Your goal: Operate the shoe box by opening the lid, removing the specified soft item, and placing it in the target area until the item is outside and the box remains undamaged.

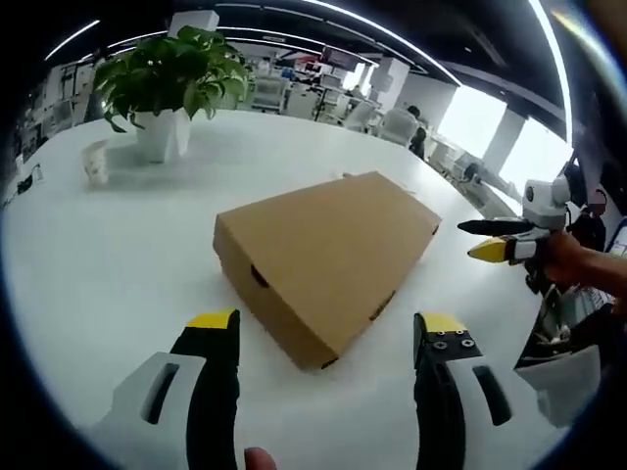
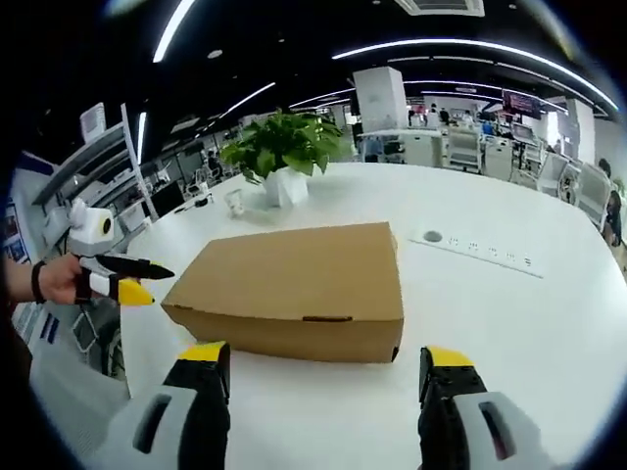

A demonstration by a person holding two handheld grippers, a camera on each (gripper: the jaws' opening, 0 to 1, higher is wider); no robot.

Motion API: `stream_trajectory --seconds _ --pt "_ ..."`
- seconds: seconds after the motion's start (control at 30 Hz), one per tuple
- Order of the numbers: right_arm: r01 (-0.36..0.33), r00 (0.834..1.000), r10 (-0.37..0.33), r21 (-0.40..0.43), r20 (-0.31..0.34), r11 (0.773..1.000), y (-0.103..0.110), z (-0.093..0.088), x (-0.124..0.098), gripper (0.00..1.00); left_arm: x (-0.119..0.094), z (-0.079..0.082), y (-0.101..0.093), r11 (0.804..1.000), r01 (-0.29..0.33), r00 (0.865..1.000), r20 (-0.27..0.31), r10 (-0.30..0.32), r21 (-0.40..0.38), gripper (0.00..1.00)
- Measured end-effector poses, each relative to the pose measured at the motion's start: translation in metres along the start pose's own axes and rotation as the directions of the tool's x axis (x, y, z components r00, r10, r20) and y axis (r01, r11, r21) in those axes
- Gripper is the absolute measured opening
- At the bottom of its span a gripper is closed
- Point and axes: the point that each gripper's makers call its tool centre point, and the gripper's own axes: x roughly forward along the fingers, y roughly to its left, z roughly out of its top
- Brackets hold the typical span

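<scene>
Shoe box, lid shut, on table just ahead of spread, empty left gripper and right gripper

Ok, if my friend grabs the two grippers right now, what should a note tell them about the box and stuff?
Left gripper: jaws open, holding nothing, aimed at a corner of the box without touching it.
Right gripper: jaws open, holding nothing, facing the box's long front side, just short of it.
Cardboard shoe box: sits on the white table, lid shut. No dents or tears visible.
Potted plant stands behind the box; a power strip is set into the table beside it.
Done: nothing yet.
Left: lift the lid, take the soft item out, set it in the target area. The item is hidden inside, and the target area isn't obvious.
</scene>
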Motion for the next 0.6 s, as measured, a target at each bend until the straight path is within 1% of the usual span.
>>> stream_trajectory --seconds 0.1,0.17,0.3,0.43,0.53,0.6 --pt "-0.005 1.000 0.004 -0.025 -0.021 1.000 -0.008 0.001 0.010 0.78 0.006 -0.001 -0.001 1.000 0.002 1.000 -0.010 -0.002 0.007 0.72" --pt "-0.017 0.999 0.015 -0.038 -0.036 0.999 -0.012 -0.001 0.015 0.80 0.011 -0.001 0.000 1.000 0.003 1.000 -0.016 -0.003 0.002 0.73" --pt "-0.025 0.998 0.021 -0.057 -0.062 0.998 -0.022 -0.005 0.025 0.80 0.017 -0.002 0.000 1.000 0.002 1.000 -0.025 -0.002 0.004 0.73" --pt "-0.042 0.994 0.034 -0.082 -0.099 0.996 -0.025 -0.006 0.035 0.78 0.025 -0.004 0.000 1.000 0.001 0.999 -0.043 0.000 0.019 0.73" --pt "-0.052 0.994 0.042 -0.102 -0.104 0.993 -0.022 -0.002 0.039 0.76 0.031 -0.004 0.001 1.000 -0.001 0.999 -0.050 0.003 0.026 0.73" --pt "-0.063 0.991 0.047 -0.127 -0.122 0.990 -0.019 -0.003 0.042 0.76 0.035 -0.005 0.001 0.999 -0.004 0.998 -0.059 0.006 0.034 0.73"
